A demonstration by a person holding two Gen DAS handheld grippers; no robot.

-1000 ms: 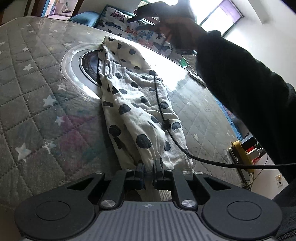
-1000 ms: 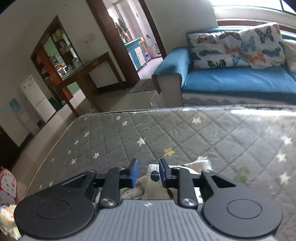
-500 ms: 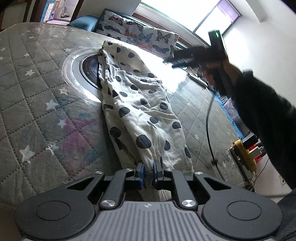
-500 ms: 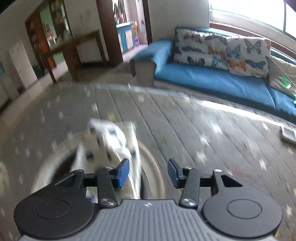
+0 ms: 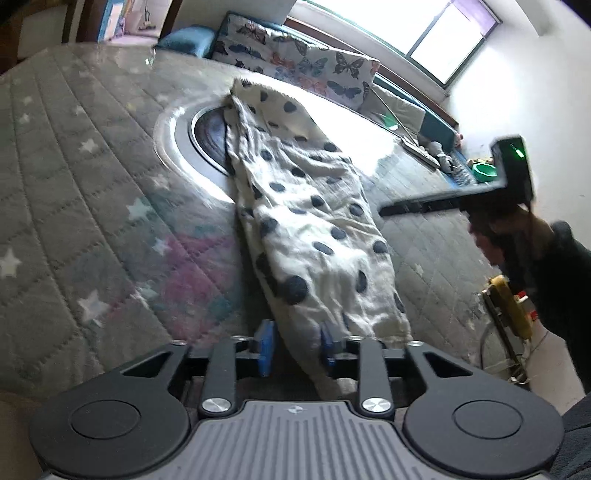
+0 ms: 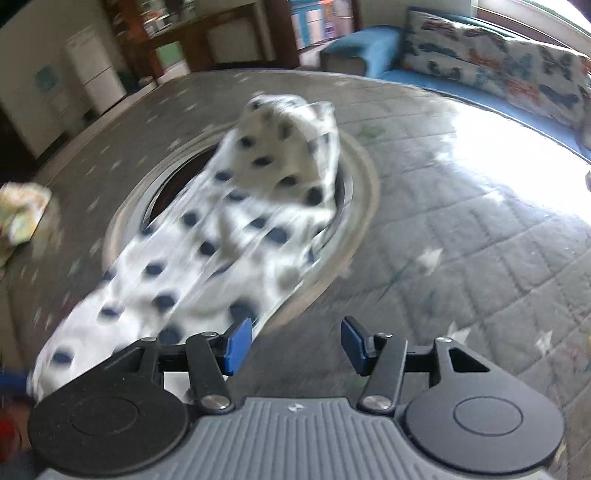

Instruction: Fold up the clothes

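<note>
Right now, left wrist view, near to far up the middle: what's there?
left gripper → polka-dot cloth → round inset ring → butterfly cushions → window

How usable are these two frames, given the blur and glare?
Left wrist view: mildly soft, window glare washes out the table beyond the white polka-dot garment; the right gripper is smeared. Right wrist view: heavy motion blur streaks the garment, and glare burns out the quilted star-print cover at right.
</note>
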